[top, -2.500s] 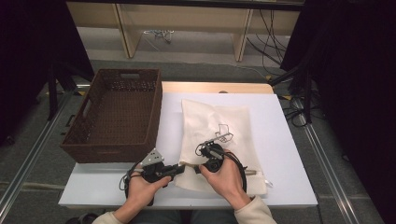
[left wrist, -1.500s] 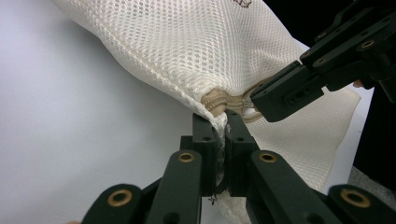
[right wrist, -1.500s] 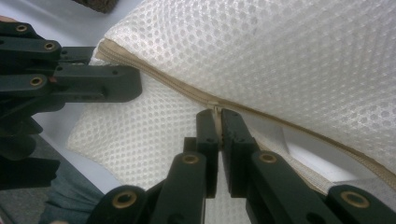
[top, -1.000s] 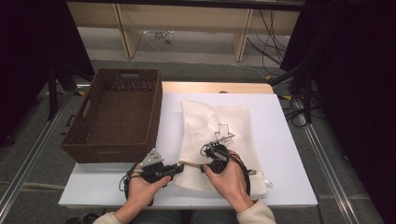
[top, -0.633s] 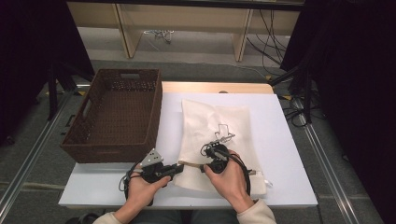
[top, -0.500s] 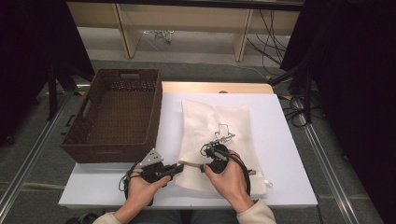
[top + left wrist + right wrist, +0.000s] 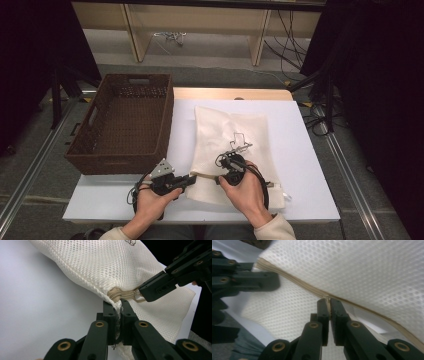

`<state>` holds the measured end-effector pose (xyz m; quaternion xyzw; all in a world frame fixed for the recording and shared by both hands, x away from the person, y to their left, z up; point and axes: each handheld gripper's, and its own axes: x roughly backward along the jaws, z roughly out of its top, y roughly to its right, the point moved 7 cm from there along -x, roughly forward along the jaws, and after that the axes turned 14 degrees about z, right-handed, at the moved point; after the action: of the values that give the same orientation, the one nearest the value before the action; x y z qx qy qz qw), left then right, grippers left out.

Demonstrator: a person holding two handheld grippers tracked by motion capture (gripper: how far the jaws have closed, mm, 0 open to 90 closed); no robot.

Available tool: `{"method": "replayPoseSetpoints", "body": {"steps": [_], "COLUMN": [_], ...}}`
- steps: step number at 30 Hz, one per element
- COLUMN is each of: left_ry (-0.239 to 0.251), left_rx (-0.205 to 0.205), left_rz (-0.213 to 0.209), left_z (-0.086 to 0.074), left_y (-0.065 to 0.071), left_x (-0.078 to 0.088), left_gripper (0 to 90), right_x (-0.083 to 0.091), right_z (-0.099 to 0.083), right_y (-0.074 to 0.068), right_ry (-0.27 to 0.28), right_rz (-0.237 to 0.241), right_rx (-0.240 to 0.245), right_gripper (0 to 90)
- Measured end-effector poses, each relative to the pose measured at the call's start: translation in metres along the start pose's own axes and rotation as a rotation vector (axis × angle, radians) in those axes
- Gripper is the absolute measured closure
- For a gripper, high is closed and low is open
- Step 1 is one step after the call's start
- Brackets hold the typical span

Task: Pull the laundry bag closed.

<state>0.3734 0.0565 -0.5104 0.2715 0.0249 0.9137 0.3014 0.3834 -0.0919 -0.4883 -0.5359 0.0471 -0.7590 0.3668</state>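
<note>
A white mesh bag (image 7: 223,127) with a small black print lies flat on the white table (image 7: 300,150). Its beige zipper (image 7: 125,293) runs along the near edge. My left gripper (image 7: 193,177) is shut on the bag's corner beside the zipper's end; the jaws (image 7: 118,312) pinch the mesh. My right gripper (image 7: 220,176) comes in just to the right of it, shut on the zipper pull (image 7: 327,299). In the left gripper view the right gripper (image 7: 146,291) holds the pull a finger's width from my own jaws. The left gripper (image 7: 262,281) sits at the left of the right gripper view.
A brown wicker basket (image 7: 120,162) stands at the table's left, just beyond my left hand. A white tag or cord end (image 7: 280,192) lies at the bag's near right corner. Bare table stretches right of the bag. Shelving legs and cables sit on the floor behind.
Since the earliest frame my right hand has shifted slightly to the right along the bag's near edge. Over the last second nothing moves.
</note>
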Motion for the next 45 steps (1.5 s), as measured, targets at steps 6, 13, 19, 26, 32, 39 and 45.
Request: {"method": "replayPoseSetpoints", "body": {"steps": [6, 13, 19, 26, 32, 39, 45], "left_ry": [0.003, 0.002, 0.001, -0.001, 0.003, 0.008, 0.003], "left_rx": [-0.003, -0.004, -0.006, 0.014, 0.006, 0.003, 0.017], "left_rz": [-0.001, -0.001, 0.006, 0.012, 0.005, 0.006, 0.012], "left_z": [0.0, -0.0003, -0.0001, -0.0004, 0.0001, 0.0004, 0.0004], "left_y": [-0.0008, -0.0006, -0.0006, -0.0004, -0.0007, -0.001, -0.0019], "left_x": [-0.0001, -0.0003, 0.0001, 0.0, -0.0001, -0.0006, -0.0001], "left_gripper": [85.5, 85.5, 85.5, 85.5, 85.5, 85.5, 85.5], "right_x": [0.0038, 0.0028, 0.003, 0.0048, 0.0048, 0.0073, 0.0075], "right_z": [0.0012, 0.0004, -0.0002, -0.0008, -0.0011, -0.0012, -0.0011], "right_y": [0.0024, 0.0014, 0.0052, 0.007, 0.0054, 0.0062, 0.0079], "right_ry": [0.01, 0.008, 0.008, 0.01, 0.01, 0.013, 0.016], "right_rz": [-0.011, 0.006, -0.003, -0.021, -0.006, -0.026, -0.02], "right_rx": [0.025, 0.001, 0.004, 0.004, -0.014, -0.007, -0.006], "right_gripper": [87.6, 87.6, 87.6, 87.6, 87.6, 87.6, 87.6]}}
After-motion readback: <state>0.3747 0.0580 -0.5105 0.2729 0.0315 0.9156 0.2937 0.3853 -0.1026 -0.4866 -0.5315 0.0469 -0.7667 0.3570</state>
